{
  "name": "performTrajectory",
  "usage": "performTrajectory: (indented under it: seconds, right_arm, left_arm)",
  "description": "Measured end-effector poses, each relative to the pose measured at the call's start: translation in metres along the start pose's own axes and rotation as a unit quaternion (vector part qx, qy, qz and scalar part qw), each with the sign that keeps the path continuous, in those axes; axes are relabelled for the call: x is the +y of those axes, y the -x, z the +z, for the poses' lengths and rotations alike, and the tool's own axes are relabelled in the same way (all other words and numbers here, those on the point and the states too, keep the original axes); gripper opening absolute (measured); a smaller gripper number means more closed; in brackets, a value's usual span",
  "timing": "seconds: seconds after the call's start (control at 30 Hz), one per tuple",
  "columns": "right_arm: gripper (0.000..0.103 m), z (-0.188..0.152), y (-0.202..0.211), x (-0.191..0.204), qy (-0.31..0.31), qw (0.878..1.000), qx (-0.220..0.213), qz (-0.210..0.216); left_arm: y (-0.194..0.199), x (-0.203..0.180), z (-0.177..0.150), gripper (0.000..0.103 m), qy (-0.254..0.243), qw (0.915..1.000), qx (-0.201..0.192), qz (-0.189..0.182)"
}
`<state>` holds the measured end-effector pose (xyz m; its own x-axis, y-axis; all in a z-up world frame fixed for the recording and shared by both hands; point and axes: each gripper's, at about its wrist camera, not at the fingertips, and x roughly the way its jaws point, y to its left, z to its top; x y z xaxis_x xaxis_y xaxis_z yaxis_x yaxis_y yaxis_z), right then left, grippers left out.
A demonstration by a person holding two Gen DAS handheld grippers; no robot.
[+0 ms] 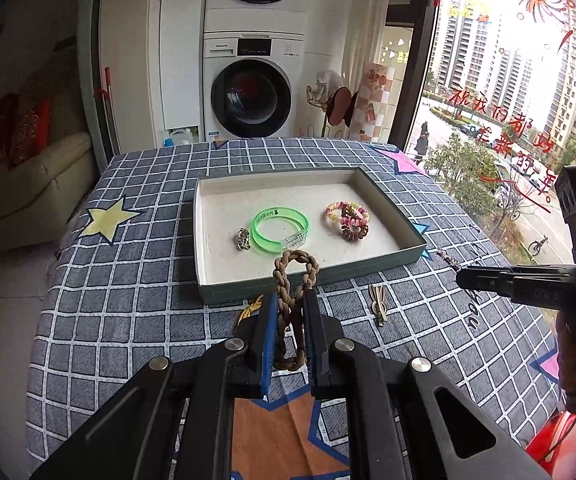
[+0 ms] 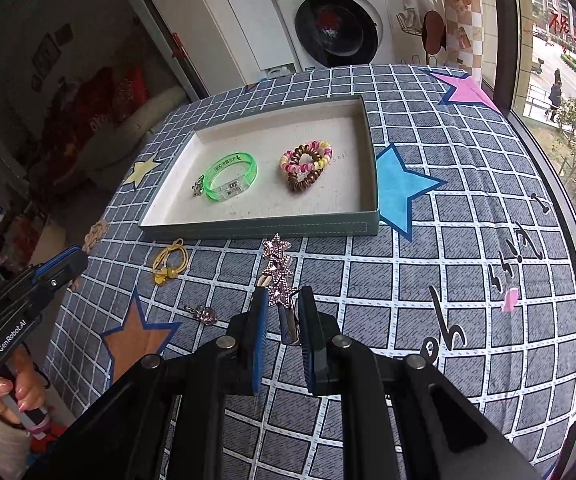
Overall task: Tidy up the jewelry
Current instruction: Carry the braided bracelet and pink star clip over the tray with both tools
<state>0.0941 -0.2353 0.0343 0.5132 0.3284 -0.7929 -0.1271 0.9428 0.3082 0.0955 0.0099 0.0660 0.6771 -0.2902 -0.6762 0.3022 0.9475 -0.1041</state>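
Brown braided bracelet (image 1: 292, 304) is pinched in the nearly closed left claw (image 1: 290, 312) and star hair clip (image 2: 279, 276) in the right claw (image 2: 283, 312), both held at the tray's (image 2: 259, 227) near edge for drop-in.

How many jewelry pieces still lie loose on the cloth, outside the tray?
3 visible: yellow hair tie near the tray's front left corner, pink charm on the orange star, gold clip right of the left gripper. Others may be hidden.

Braided brown bracelet (image 1: 292, 296) and star hairclip (image 2: 279, 276) held aloft.
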Motion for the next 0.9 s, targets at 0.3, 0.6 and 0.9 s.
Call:
performTrajectory:
  seconds: [0.3,0.6,0.9]
  right_arm:
    - [0.017,0.034,0.018,0.003,-0.009,0.999,-0.03,0.015]
    - [0.017,0.072,0.022,0.008,-0.006,0.998,-0.051,0.023]
    - [0.017,0.109,0.013,0.007,-0.007,0.998,-0.065,0.025]
  left_arm:
    - [0.01,0.0,0.038,0.025,-0.015,0.9996,-0.023,0.012]
    - [0.008,0.002,0.069,0.025,-0.02,0.9988,-0.04,0.02]
    - [-0.022,0.015,0.093,0.025,-0.001,0.9991,-0.034,0.025]
